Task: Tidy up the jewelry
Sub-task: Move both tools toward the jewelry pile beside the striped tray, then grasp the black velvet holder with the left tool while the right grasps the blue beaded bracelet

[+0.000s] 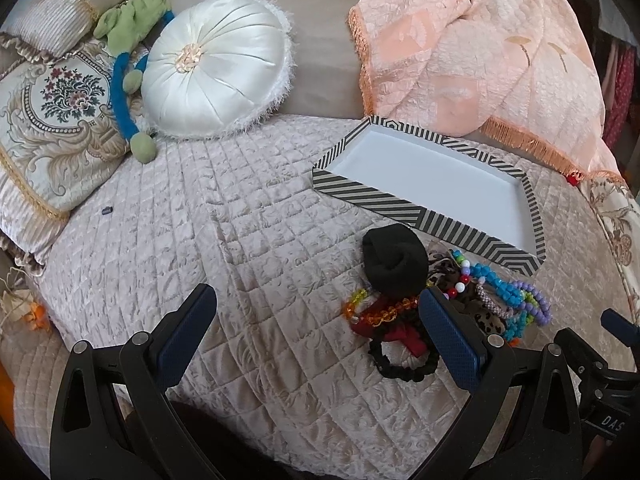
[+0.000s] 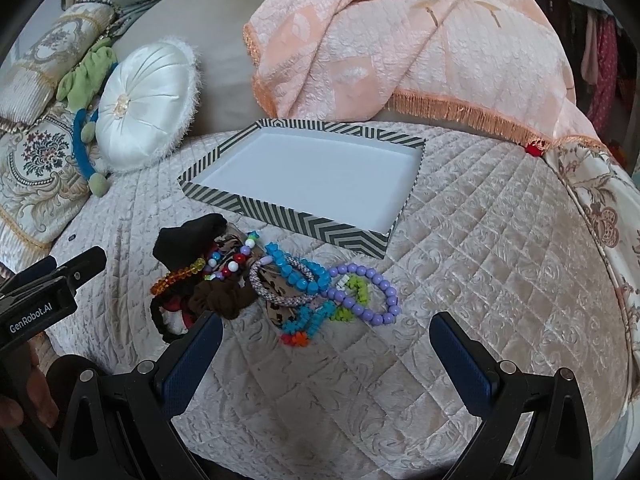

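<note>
Seemingly one striped tray [image 2: 340, 236], perhaps six bracelets [image 2: 320, 296].

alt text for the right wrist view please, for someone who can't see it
A heap of bead bracelets and hair scrunchies lies on a quilted bed cover, just in front of an empty striped tray. The open right gripper hovers near the heap, holding nothing; the left gripper shows at the left edge.
</note>
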